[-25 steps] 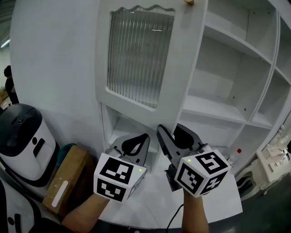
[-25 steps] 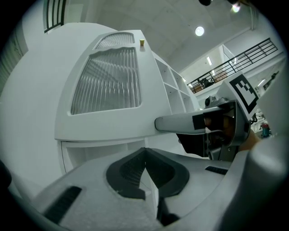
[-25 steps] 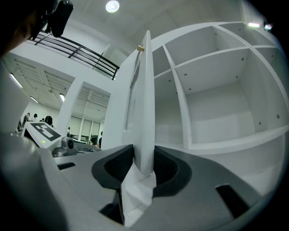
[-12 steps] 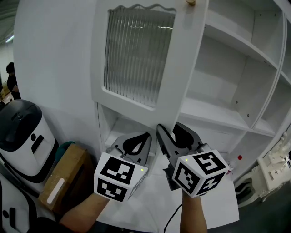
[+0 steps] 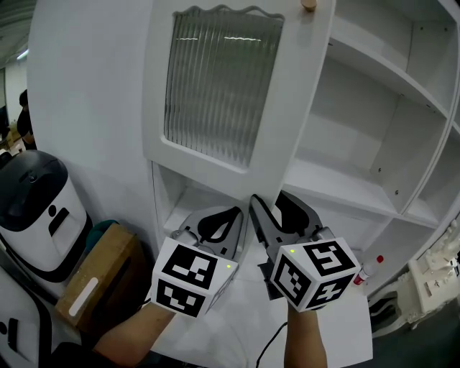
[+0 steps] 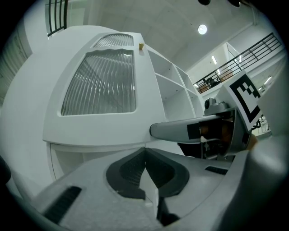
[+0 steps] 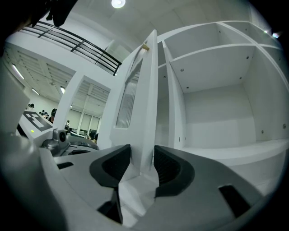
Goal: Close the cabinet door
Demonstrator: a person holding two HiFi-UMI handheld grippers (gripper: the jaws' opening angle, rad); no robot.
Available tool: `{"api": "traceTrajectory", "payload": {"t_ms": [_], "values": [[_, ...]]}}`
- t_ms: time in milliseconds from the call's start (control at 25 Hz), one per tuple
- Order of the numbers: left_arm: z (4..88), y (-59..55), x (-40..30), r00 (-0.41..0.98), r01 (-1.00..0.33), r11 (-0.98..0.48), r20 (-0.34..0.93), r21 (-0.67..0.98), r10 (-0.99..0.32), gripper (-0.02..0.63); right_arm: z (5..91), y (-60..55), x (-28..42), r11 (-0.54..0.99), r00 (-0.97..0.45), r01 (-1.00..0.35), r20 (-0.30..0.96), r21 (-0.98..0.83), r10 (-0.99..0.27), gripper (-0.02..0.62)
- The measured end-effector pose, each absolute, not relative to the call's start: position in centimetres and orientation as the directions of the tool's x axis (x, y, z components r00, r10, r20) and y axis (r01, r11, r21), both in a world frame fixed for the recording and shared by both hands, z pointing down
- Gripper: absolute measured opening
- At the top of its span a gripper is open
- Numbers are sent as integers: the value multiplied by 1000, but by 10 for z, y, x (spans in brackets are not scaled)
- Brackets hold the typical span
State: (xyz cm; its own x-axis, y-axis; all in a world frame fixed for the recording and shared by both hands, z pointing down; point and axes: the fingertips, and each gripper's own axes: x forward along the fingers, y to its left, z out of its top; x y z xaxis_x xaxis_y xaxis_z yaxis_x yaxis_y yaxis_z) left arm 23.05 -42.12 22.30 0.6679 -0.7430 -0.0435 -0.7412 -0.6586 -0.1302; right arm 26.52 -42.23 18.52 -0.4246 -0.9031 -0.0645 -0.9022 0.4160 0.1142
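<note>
The cabinet door [image 5: 295, 108] is not yet closed: it stands swung out from the cabinet, its knob [image 5: 308, 4] high above the fingers and its free edge rising directly ahead of the right gripper [image 5: 269, 205]. That gripper's jaws have just been opening and now stand fairly wide, straddling the door's lower edge loosely, with no firm pinch that I can see. The left gripper [image 5: 215, 215], just beside it, has its fingers pressed together on nothing. Judging from this, the whole closing swing remains. To the right of the fingers the empty shelves [image 5: 345, 187] leave clear room; their front edges are where the door should meet.
</note>
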Motion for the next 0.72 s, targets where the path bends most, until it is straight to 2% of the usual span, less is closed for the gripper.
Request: {"api": "traceTrajectory", "payload": {"t_ms": [720], "values": [[222,-449,241,629,-775,-621,-48,-117,-776,12,185,-452,283,420,-427,-902,-62,100,-902,212]]}}
